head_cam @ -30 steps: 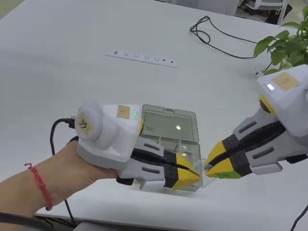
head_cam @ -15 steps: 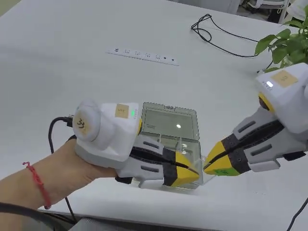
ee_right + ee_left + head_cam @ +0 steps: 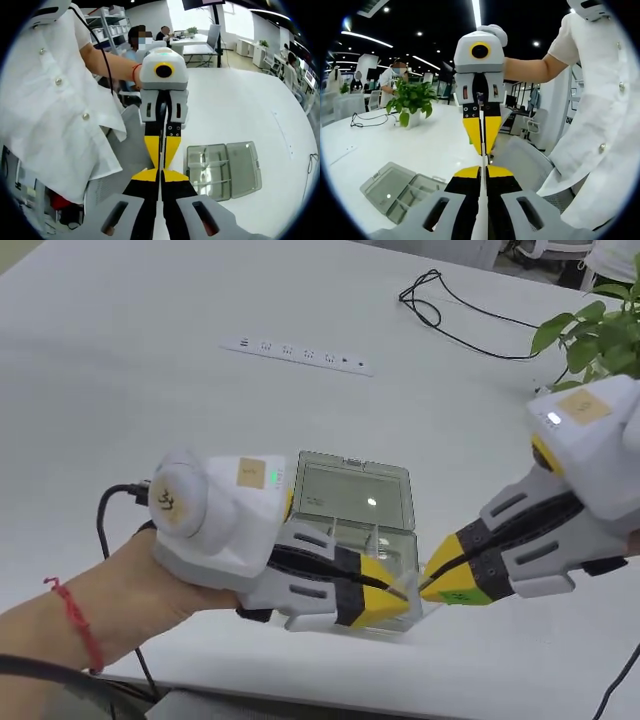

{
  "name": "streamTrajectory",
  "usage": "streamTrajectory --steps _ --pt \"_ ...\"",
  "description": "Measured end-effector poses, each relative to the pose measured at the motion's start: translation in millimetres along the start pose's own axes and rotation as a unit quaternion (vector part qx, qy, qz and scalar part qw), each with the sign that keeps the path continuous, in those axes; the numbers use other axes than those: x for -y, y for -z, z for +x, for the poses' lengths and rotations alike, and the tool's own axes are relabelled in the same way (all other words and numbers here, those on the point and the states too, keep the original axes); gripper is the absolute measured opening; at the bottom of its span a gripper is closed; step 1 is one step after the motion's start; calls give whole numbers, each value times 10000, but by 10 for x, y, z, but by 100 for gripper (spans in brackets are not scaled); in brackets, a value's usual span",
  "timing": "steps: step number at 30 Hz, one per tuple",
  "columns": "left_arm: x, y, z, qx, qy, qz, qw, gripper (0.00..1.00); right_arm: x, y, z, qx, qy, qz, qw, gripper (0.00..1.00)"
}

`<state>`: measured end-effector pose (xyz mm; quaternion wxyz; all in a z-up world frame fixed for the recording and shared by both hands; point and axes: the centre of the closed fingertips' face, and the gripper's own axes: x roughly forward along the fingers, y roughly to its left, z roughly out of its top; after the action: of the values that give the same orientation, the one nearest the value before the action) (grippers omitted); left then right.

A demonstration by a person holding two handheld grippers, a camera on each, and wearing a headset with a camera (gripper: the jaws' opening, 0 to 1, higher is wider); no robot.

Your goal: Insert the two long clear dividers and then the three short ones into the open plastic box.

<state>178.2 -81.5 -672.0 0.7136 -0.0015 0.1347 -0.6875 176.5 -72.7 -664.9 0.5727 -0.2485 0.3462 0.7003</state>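
Observation:
The clear plastic box (image 3: 388, 543) lies open near the table's front edge, its lid (image 3: 355, 490) flat behind it. Dividers stand inside the box (image 3: 206, 170), splitting it into compartments. My left gripper (image 3: 400, 598) and right gripper (image 3: 428, 590) meet tip to tip just above the box's front right corner. Both are shut on a small clear divider (image 3: 413, 587) held between them. In the left gripper view my left gripper (image 3: 481, 172) faces the right gripper (image 3: 481, 150), with the box (image 3: 417, 187) at the lower left. In the right gripper view my right gripper (image 3: 161, 176) faces the left gripper (image 3: 161, 161).
A white power strip (image 3: 295, 355) lies further back on the white table (image 3: 150, 390). A black cable (image 3: 450, 305) loops at the back right beside a green plant (image 3: 600, 330). The table's front edge runs just below the box.
The two grippers' tips have drawn slightly closer together over the box's corner. The box has stayed put.

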Motion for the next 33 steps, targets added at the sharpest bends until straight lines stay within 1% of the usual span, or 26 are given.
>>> streamTrajectory --steps 1,6,11,14,17,23,26,31,33 --pt "-11 4 -6 -12 -30 33 10000 1 5 3 2 -3 6 1 10000 3" --pt "-44 18 -34 -38 -114 6 9999 7 14 2 1 -2 28 -2 10000 3" --pt "-64 32 -72 -66 -162 -5 9998 9 24 -19 -13 23 76 3 10000 3" --pt "-101 51 -105 -92 -260 -25 9996 14 42 -34 -24 49 125 5 9999 3" --pt "-118 69 -135 -111 -314 -52 9994 16 47 -52 -31 64 168 2 9998 3" --pt "-178 139 -193 -223 -484 -82 9985 26 74 -76 -47 95 255 14 9996 3" --pt "-204 155 -215 -230 -556 -105 9981 31 122 -61 -60 100 316 26 9994 3" --pt "-296 198 -283 -242 -785 -165 9965 45 204 -50 -80 83 429 42 9990 3" --pt "-341 217 -314 -249 -881 -152 9957 49 225 -49 -78 78 456 47 9989 3"
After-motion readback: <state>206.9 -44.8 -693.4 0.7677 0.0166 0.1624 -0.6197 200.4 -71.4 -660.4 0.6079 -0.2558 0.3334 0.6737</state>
